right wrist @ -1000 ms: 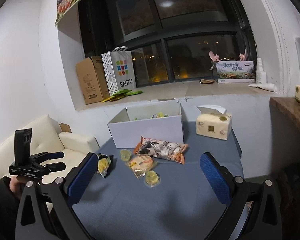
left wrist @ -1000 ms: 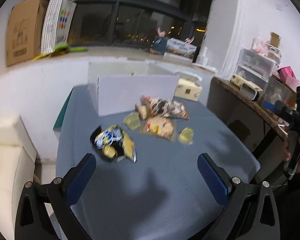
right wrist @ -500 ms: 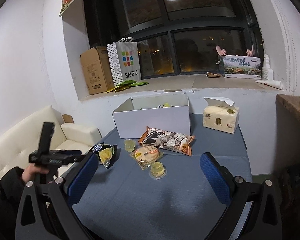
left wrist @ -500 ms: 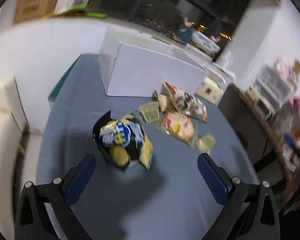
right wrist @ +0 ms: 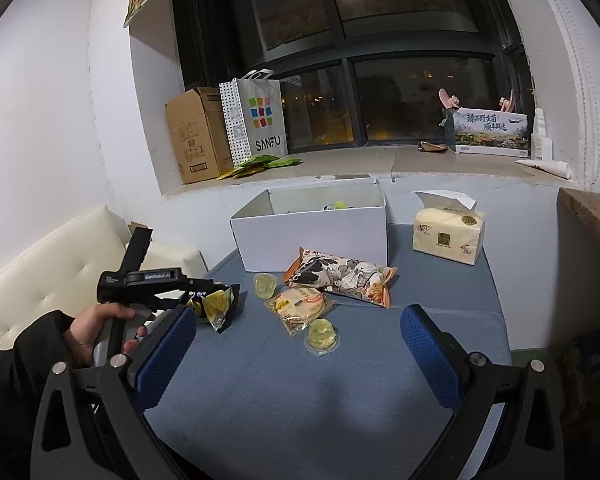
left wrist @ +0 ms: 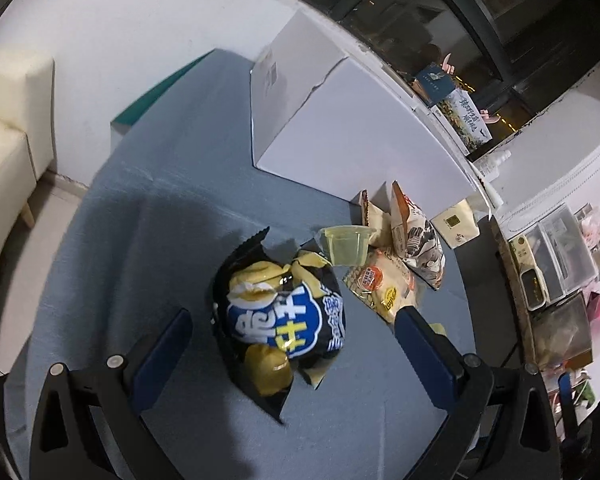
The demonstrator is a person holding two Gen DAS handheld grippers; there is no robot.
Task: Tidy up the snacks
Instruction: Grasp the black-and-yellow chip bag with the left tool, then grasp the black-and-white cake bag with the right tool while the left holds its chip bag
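Over the blue counter, left gripper hangs w/ jaws apart, straddling the black chip bag; nothing gripped yet. Right gripper also spread, holding nothing. Risk: bag's puffy & slick, so a shallow pinch could slip, or nudge the jelly cup just beside it.

Bare cloth nr front; snacks crowd box

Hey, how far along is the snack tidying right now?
Done: a few snacks already sit inside the white box. In hand: nothing gripped; the open left gripper straddles the black chip bag, while the right gripper is open over the table. Left: that bag, two jelly cups, the round cake packet and the long printed bag.
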